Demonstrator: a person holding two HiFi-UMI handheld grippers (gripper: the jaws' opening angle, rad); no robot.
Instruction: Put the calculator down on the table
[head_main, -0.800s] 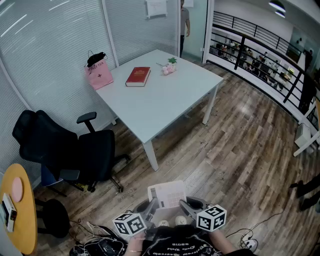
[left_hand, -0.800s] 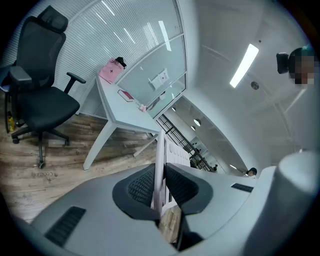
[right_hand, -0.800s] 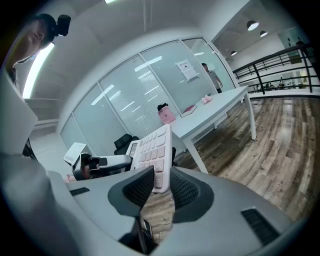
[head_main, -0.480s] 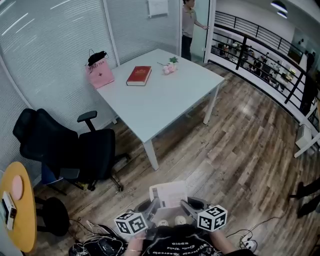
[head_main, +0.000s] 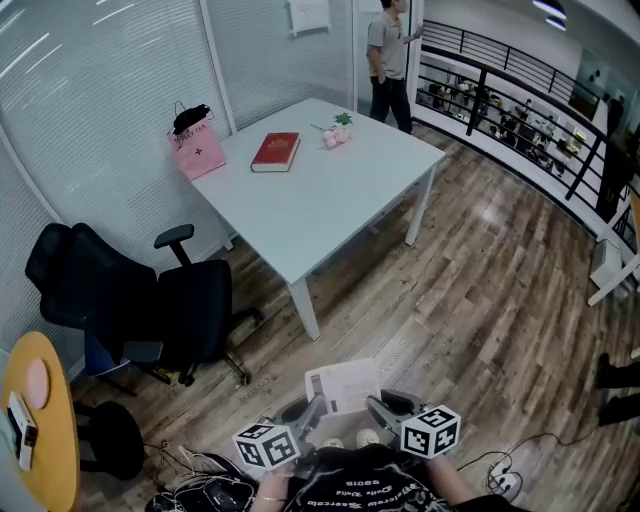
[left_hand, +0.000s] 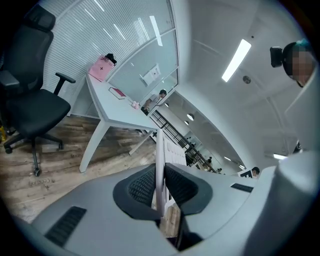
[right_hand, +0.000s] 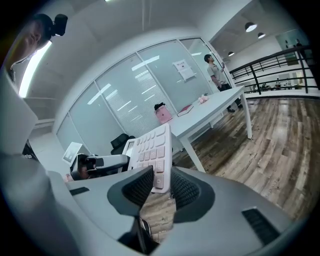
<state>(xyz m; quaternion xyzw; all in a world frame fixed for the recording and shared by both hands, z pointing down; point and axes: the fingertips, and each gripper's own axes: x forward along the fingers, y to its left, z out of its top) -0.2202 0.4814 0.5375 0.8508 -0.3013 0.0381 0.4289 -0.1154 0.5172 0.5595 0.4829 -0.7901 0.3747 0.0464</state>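
The tabletop's (head_main: 320, 215) near half lies bare; a red book (head_main: 276, 152), pink bag (head_main: 197, 150) and small plant (head_main: 337, 135) occupy its far end; a black chair (head_main: 150, 300) flanks its left.

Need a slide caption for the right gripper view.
Right gripper grips a white calculator by its edge, white table ahead.

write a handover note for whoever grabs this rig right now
Left gripper: shut on one side of the calculator.
Right gripper: shut on its other side.
Calculator: held in the air over the wooden floor, well short of the white table.
Done: calculator picked up.
Left: carry it to the table, lay it on a bare part, open both grippers.
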